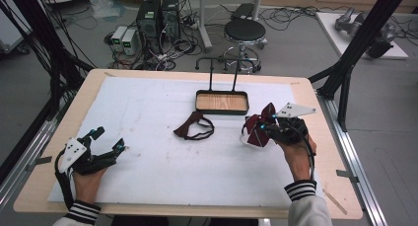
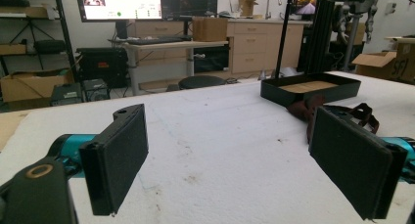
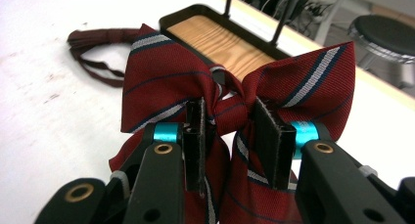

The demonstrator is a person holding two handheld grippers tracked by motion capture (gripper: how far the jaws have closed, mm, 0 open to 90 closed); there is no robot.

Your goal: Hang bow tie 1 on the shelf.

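Observation:
My right gripper is shut on the centre knot of a dark red striped bow tie, held just above the white mat at the right. A second, plain maroon bow tie with its strap lies flat in the middle of the table. Behind it stands a black tray with a wooden floor and nothing in it. At the front left my left gripper rests open, nothing between its pads.
A white mat covers most of the wooden table. Two thin black rods rise from the tray's far side. A black frame post stands off the right edge, and a stool behind the table.

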